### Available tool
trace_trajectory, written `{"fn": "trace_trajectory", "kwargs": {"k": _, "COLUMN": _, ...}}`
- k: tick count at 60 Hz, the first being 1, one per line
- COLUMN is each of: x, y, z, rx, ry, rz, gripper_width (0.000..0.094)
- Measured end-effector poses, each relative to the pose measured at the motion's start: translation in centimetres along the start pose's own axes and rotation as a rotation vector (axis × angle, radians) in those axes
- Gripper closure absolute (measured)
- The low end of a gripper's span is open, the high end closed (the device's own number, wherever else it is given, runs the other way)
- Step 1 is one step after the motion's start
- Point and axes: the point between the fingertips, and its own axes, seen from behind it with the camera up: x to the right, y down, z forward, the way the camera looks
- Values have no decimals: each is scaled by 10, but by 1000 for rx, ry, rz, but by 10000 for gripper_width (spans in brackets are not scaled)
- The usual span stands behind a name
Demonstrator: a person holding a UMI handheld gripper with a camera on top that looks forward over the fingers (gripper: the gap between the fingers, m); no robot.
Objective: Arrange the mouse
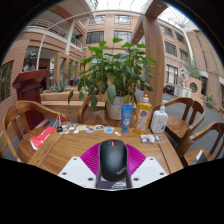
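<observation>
A black computer mouse point(112, 160) with a red scroll wheel sits between my gripper's point(112, 165) two fingers, its nose pointing away from me. The magenta pads point(92, 156) press against both of its sides, so the gripper is shut on it. The mouse is held above the near part of a wooden table point(75, 148). The fingertips themselves are hidden by the mouse body.
Beyond the mouse, bottles and a white jug point(159, 121) stand near a large potted plant point(115, 75) at the table's far side. Small items lie scattered mid-table point(95, 128). A red notebook point(42, 138) lies left. Wooden chairs point(185, 110) surround the table.
</observation>
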Motion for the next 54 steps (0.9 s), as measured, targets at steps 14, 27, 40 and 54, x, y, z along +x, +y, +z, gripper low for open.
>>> {"fn": "trace_trajectory", "kwargs": {"k": 14, "x": 50, "y": 117, "z": 43, "rx": -230, "ry": 90, "rz": 25, "gripper_width": 562}}
{"fn": "trace_trajectory", "kwargs": {"k": 27, "x": 56, "y": 127, "z": 39, "rx": -265, "ry": 96, "rz": 51, "gripper_width": 410}}
{"fn": "trace_trajectory", "kwargs": {"k": 40, "x": 54, "y": 69, "z": -23, "rx": -170, "ry": 111, "rz": 47, "gripper_width": 76}}
{"fn": "trace_trajectory", "kwargs": {"k": 54, "x": 49, "y": 31, "z": -121, "rx": -107, "ry": 129, "rz": 36, "gripper_width": 82}}
